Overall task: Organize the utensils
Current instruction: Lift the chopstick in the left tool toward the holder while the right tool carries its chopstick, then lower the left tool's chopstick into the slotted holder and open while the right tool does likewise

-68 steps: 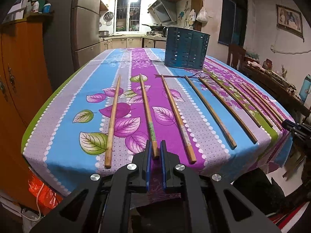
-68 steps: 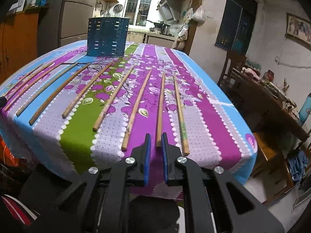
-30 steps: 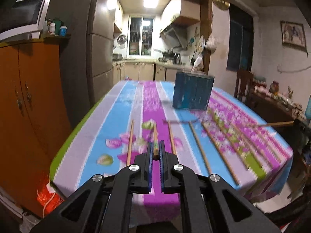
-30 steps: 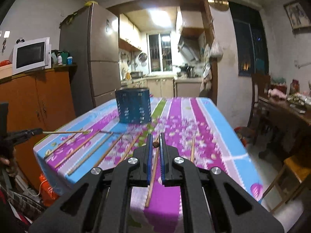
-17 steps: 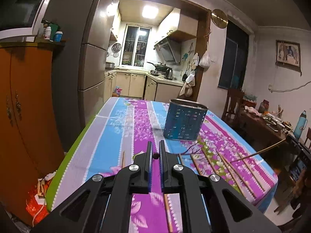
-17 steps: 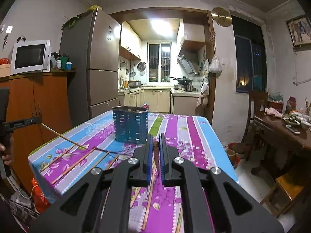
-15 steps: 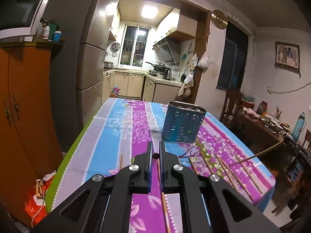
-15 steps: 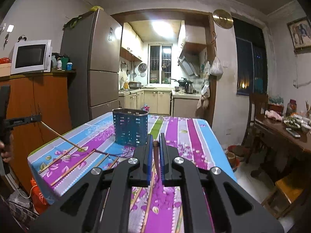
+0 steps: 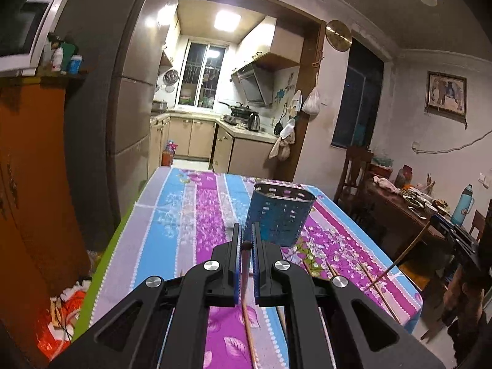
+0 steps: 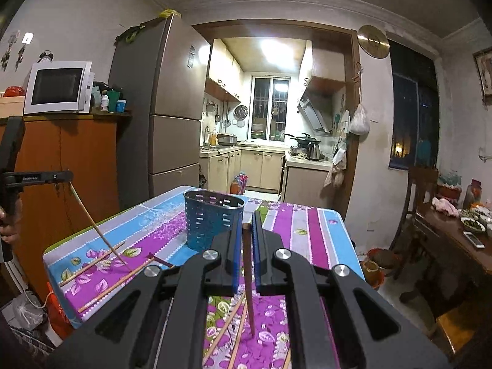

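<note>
left claw (image 9: 245, 240) clamps chopstick (image 9: 247, 313) | right claw (image 10: 246, 230) clamps chopstick (image 10: 248, 286) | blue holder (image 10: 213, 220) ahead

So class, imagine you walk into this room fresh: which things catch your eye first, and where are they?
The striped floral tablecloth dominates. On it stands a blue perforated utensil holder, toward the far end. In the foreground, each hand-held gripper, left and right, is shut on a wooden chopstick hanging down, tip low.
</note>
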### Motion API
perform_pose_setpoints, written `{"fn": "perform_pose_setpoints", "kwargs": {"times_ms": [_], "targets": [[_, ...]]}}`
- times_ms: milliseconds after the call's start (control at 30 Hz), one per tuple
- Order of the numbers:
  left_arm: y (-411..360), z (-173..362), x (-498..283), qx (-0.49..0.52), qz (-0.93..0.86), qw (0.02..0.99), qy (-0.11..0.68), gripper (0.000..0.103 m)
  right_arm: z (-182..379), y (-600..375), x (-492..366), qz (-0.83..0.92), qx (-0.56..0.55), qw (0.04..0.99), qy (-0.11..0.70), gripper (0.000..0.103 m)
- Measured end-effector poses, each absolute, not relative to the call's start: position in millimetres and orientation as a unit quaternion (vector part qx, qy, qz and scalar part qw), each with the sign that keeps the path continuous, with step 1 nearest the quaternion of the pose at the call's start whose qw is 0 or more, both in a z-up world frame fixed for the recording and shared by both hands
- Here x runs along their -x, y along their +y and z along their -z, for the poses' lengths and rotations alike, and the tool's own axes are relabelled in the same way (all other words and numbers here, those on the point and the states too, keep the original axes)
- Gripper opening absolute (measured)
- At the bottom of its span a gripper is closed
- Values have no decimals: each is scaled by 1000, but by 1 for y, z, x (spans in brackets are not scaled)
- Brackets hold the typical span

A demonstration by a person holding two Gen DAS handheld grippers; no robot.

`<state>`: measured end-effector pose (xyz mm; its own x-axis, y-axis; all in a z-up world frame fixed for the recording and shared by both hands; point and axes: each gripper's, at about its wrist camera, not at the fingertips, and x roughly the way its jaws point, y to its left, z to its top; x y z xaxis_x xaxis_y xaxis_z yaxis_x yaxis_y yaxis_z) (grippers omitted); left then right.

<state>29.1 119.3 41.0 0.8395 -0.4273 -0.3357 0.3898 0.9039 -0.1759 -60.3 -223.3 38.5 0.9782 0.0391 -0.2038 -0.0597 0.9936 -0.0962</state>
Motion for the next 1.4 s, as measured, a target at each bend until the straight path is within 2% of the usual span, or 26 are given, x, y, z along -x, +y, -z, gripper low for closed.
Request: {"fn": "perform_pose_setpoints", "kwargs": {"times_ms": [933, 1400], "targets": [[99, -68, -62, 7, 207, 965, 161, 7, -60, -228, 20, -57, 30, 991, 115, 5], [56, -131, -125, 5, 228, 968, 103, 7, -109, -224, -43, -74, 25, 994, 76, 5]]}}
